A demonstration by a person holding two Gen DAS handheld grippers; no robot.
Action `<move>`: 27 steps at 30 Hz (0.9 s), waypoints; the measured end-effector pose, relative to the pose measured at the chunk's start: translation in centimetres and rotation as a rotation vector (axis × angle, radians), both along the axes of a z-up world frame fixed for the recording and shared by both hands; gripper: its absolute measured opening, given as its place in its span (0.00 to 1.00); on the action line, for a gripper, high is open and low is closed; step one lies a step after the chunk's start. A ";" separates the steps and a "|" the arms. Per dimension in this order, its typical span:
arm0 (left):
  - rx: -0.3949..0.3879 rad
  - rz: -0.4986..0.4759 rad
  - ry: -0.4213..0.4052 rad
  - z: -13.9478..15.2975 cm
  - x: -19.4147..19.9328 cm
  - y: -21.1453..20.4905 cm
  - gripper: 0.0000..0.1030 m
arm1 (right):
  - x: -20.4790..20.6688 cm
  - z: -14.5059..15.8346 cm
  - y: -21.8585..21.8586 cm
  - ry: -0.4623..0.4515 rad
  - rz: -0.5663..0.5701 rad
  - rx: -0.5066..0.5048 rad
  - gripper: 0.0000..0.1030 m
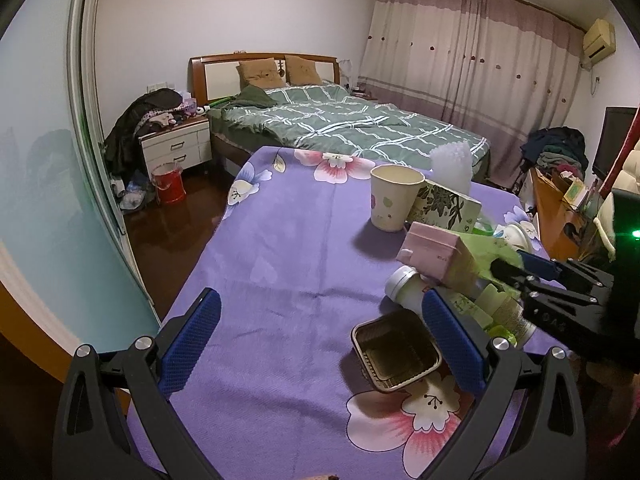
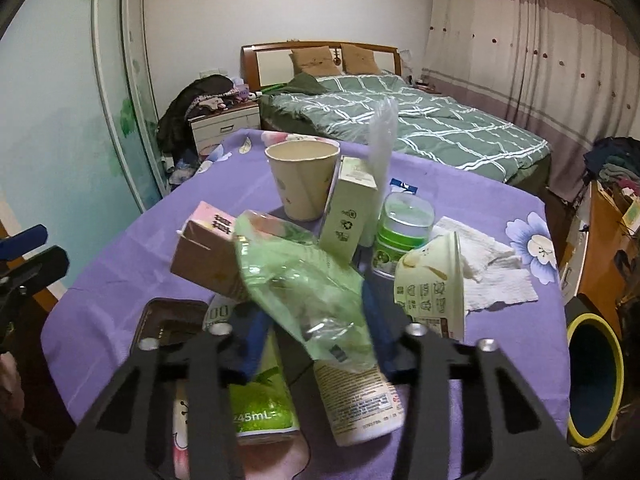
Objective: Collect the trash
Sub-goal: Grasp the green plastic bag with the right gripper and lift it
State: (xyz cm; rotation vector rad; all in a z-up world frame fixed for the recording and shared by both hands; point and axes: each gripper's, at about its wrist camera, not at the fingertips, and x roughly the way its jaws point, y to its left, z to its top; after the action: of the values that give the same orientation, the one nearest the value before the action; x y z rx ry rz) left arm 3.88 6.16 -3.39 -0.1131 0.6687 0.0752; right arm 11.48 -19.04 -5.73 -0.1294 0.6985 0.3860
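Much bare tablecloth (image 1: 280,240) (left edge near) remains.

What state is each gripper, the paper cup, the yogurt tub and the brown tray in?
Left gripper: open, empty.
Right gripper: shut on the crumpled green plastic wrapper.
Cream paper cup: upright, empty.
White yogurt tub: tipped on its side.
Brown square plastic tray: upright, empty.

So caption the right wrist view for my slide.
Right gripper fingers closed on a green wrapper amid trash on the purple tablecloth.
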 end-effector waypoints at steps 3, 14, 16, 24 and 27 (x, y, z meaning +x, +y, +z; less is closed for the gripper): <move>-0.005 -0.005 0.009 -0.3 0.2 -0.1 0.96 | -0.4 0.6 -0.3 -0.031 -0.001 0.008 0.15; 0.006 -0.041 0.014 -0.4 0.4 -1.8 0.96 | -2.7 5.3 -2.2 -0.110 0.049 0.159 0.05; 0.003 -0.051 0.018 -0.5 0.5 -2.1 0.96 | -3.0 6.0 -2.5 -0.132 0.041 0.162 0.04; 0.004 -0.067 0.040 -1.3 1.0 -2.7 0.96 | -2.8 7.0 -3.7 -0.146 -0.010 0.175 0.04; 0.001 -0.071 0.045 -1.4 1.3 -2.6 0.96 | -2.9 7.4 -4.4 -0.152 -0.029 0.191 0.04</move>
State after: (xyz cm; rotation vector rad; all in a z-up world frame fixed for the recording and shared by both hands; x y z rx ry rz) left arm 5.20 3.56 -4.82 -0.0867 0.7168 0.0097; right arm 8.59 -23.47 1.66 0.0321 0.5099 0.4090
